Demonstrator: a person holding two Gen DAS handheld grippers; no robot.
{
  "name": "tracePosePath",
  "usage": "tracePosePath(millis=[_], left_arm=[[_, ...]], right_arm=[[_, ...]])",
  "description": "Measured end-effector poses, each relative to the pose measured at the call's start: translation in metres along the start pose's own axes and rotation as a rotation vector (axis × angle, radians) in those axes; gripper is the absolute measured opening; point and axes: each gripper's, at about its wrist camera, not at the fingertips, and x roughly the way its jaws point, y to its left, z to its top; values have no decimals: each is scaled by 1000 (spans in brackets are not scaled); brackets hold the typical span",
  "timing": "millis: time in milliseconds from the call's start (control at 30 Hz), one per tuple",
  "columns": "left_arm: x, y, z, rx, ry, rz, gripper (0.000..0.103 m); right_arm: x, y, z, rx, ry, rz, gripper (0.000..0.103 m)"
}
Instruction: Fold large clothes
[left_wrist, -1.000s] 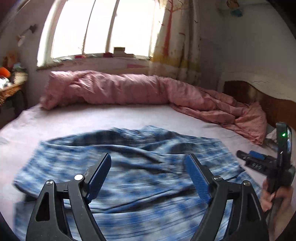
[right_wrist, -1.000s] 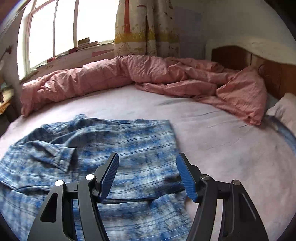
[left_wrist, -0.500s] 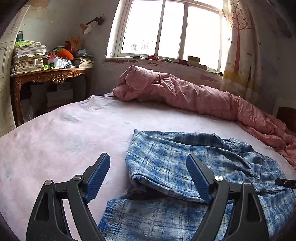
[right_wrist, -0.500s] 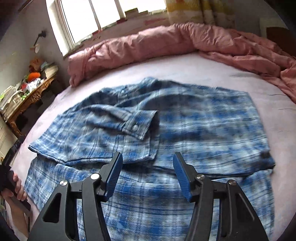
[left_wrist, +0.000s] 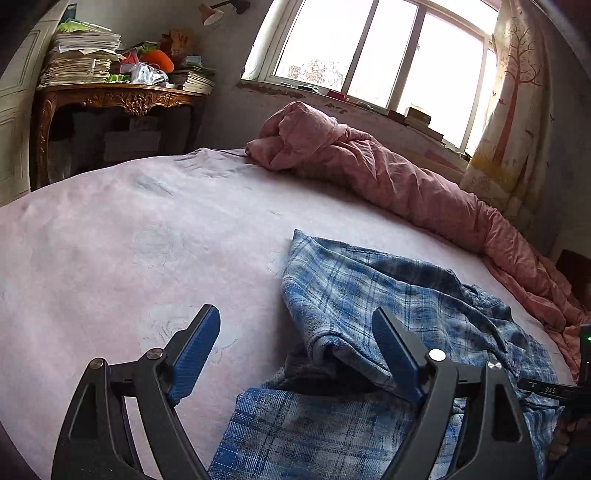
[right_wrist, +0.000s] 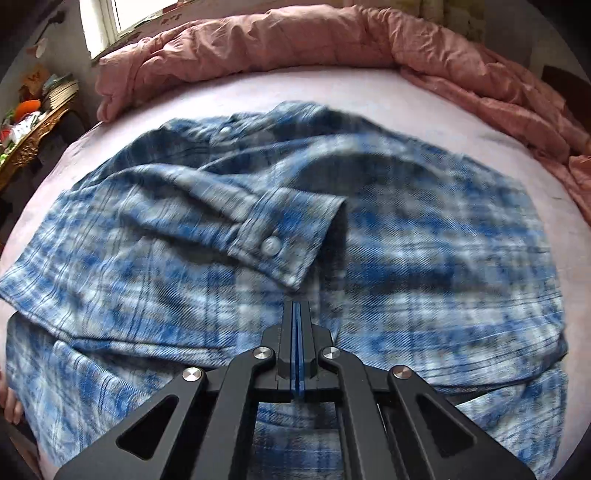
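Note:
A blue plaid shirt (right_wrist: 388, 236) lies partly folded on the pink bed sheet (left_wrist: 147, 236); a sleeve with a buttoned cuff (right_wrist: 288, 240) lies across its middle. It also shows in the left wrist view (left_wrist: 369, 288), with a folded edge at its left side. My left gripper (left_wrist: 295, 343) is open and empty, just above the shirt's folded left edge. My right gripper (right_wrist: 297, 306) is shut with the pads pressed together, its tip just below the cuff over the shirt. No cloth shows between its pads.
A rumpled pink duvet (left_wrist: 388, 173) runs along the far side of the bed, also in the right wrist view (right_wrist: 295, 37). A carved wooden table (left_wrist: 110, 99) piled with papers stands at the left. The window (left_wrist: 388, 55) and curtain (left_wrist: 513, 103) are behind.
My right gripper has closed and moved down toward the cuff. My left gripper has swung left to the shirt's left edge and stays open.

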Motion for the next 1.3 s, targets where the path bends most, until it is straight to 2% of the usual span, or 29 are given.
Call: tracePosePath(millis=[33,100,167,333,400,433,467,533,633,700,767,833,867,900,967,1000,1167,1300], left_arm=[[-3,2,2,-6,-8,8,83],[-16,8,9,-23,-66,71,83],[-24,16,15,-36,-99,101,83],[-5,25,11,-54,-24,130,83],[-1,24,8,-48,-16,134,83],[0,24,8,-46,-15,134,83],[2,24,7,-45,-12,137,83],[5,23,5,-35,-1,163,83],[10,26,3,-37,20,169,83],[10,29,3,-54,26,164,83],[12,32,3,-66,34,159,83],[13,34,3,-76,37,155,83],[13,34,4,-78,37,153,83],[13,34,4,-78,37,151,83],[13,32,3,-72,38,152,83],[13,31,3,-67,37,151,83],[11,28,4,-48,27,154,83],[12,31,4,-58,36,167,83]], right_arm=[[-6,-2,4,0,-28,-21,0],[-23,-10,14,-3,-100,-69,0],[-33,-19,25,-1,-126,-104,0],[-30,-39,38,29,-123,-15,3],[-15,-37,35,44,-67,63,30],[-10,-36,33,50,-54,103,63],[-4,-35,30,50,-52,122,75],[8,-27,26,28,-36,92,75],[29,-24,25,58,43,80,75],[40,-26,29,73,60,101,75],[47,-24,33,38,75,122,77],[48,-20,34,-5,68,124,77],[48,-18,34,-26,59,122,72],[49,-14,34,-63,57,149,64],[45,-9,34,-87,63,239,12],[40,-6,34,-87,43,214,5],[7,4,41,-146,-64,103,5],[-13,7,58,-188,-88,-55,5]])
